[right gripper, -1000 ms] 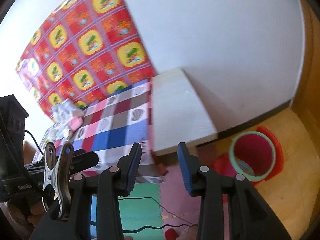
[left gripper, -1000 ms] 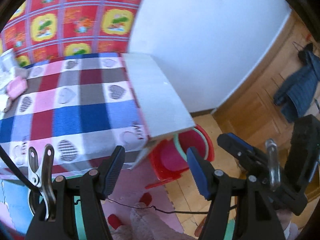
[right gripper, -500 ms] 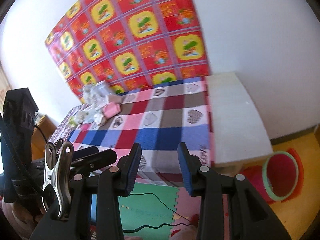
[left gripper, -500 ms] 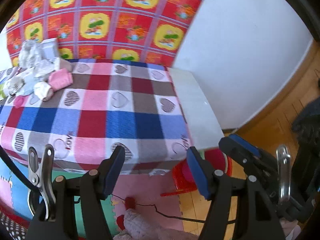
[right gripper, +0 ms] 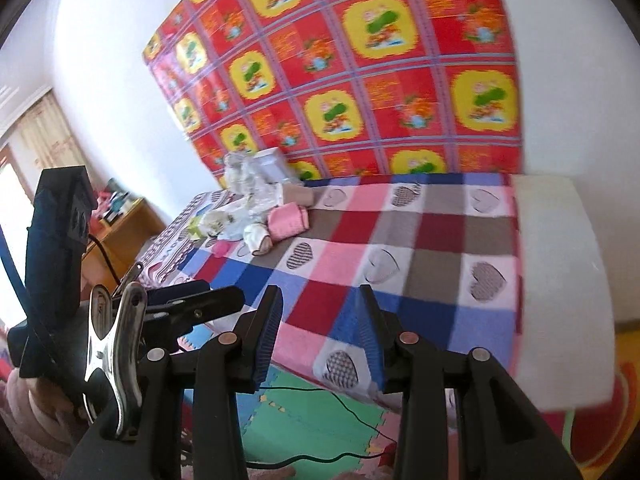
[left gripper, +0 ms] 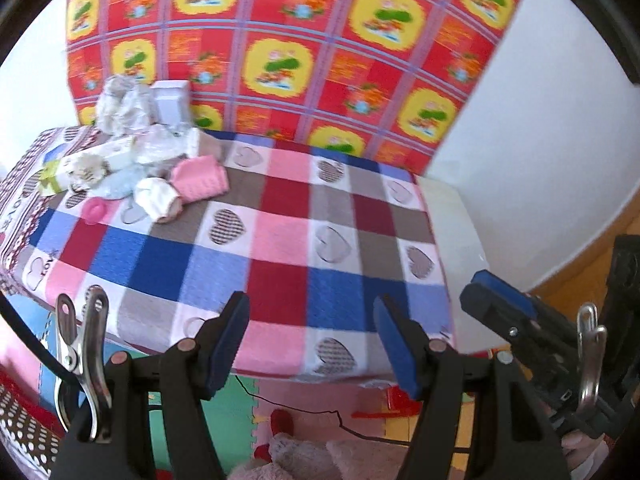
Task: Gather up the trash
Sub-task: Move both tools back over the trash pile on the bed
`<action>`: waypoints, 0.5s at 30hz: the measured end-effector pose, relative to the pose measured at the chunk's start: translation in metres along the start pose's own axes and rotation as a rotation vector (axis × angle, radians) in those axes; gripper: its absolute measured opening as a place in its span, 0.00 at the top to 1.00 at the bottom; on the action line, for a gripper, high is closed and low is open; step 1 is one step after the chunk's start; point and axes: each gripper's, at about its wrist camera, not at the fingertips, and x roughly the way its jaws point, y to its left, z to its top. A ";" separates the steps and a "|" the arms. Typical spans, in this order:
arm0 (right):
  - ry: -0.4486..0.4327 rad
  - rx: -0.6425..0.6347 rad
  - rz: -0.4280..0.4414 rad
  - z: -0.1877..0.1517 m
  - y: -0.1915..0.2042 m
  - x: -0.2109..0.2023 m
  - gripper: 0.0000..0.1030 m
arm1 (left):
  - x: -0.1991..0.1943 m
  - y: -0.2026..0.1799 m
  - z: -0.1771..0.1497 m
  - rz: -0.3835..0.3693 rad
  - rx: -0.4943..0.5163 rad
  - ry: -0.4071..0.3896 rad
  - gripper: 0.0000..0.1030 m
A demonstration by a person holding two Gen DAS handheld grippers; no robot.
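Observation:
A heap of trash (left gripper: 136, 160) lies at the far left of a table covered with a checked heart cloth (left gripper: 280, 248): crumpled white wrappers, a white box (left gripper: 170, 100), a pink packet (left gripper: 202, 178) and a pale round wad (left gripper: 158, 196). In the right wrist view the same heap (right gripper: 256, 208) sits far off to the left. My left gripper (left gripper: 312, 332) is open with nothing between its blue pads, near the table's front edge. My right gripper (right gripper: 318, 332) is open too, narrower, and holds nothing; in the left wrist view it shows at the right (left gripper: 500, 300).
A red and yellow patterned sheet (left gripper: 280, 40) hangs on the white wall behind the table. The table's bare white end (right gripper: 560, 280) is at the right. Foam floor mats (right gripper: 312, 420) and a thin black cable (left gripper: 320, 416) lie below. A wooden cabinet (right gripper: 120, 232) stands far left.
Both views have swung left from the red bin and the table's right end to the trash heap. Neither gripper's jaws have changed.

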 end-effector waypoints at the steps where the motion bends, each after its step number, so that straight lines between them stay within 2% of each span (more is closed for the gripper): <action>1: 0.001 -0.009 0.005 0.003 0.000 0.006 0.62 | 0.001 0.007 0.002 0.016 -0.018 0.000 0.34; 9: 0.056 -0.026 0.061 0.024 0.007 0.045 0.62 | 0.005 0.066 0.014 0.104 -0.119 -0.012 0.34; 15: 0.076 -0.026 0.049 0.032 0.020 0.067 0.62 | 0.011 0.115 0.024 0.122 -0.142 0.000 0.34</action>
